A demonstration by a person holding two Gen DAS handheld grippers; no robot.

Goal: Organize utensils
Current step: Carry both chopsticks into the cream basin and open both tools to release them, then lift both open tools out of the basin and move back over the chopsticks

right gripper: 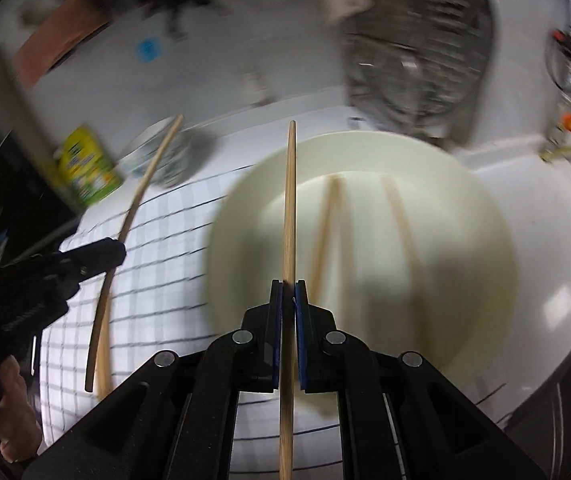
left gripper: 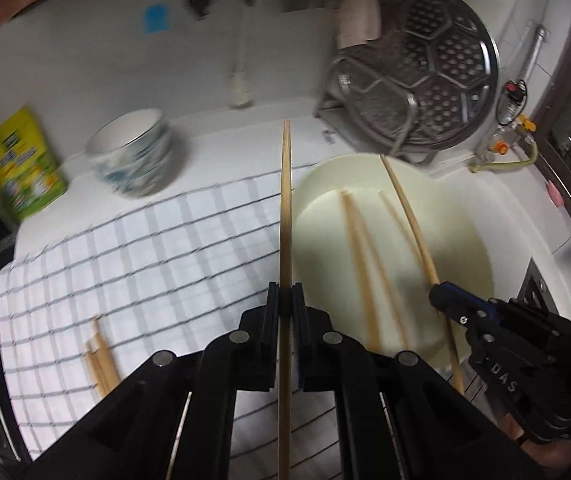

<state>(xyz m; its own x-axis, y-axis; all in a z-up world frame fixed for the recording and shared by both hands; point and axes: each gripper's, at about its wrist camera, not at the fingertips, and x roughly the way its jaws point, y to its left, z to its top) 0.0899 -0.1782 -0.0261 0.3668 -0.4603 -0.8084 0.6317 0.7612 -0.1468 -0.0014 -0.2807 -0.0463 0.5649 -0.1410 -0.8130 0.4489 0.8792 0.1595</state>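
Two chopsticks are in the air at this moment, one in each gripper. The left gripper (left gripper: 285, 294) is closed on a chopstick (left gripper: 286, 208) that runs straight forward between its jaws, above the edge where the cloth (left gripper: 145, 248) meets the plate (left gripper: 457, 240). The right gripper (right gripper: 288, 292) is closed in the same way on a second chopstick (right gripper: 290, 208), which hangs over the plate.

About three chopsticks lie inside the cream plate (right gripper: 485, 248); blur makes the count unsure. A few more lie on the checked cloth near its lower left corner (left gripper: 99, 360). It seems the sticks are being moved between plate and cloth, but which one is the goal, the pictures do not tell. The work looks about half done, since both places hold sticks and two are carried.

Behind the cloth, on the white surface (left gripper: 221, 136), stands a stack of bowls (left gripper: 133, 152), and beside it a yellow-green pack (left gripper: 21, 168). A round metal steamer rack (left gripper: 417, 80) leans at the back.

The right wrist view is strongly blurred, so the far things are smeared there. The near ends of both held chopsticks leave the frame at the bottom, and the sticks on the cloth are partly hidden by the left gripper.
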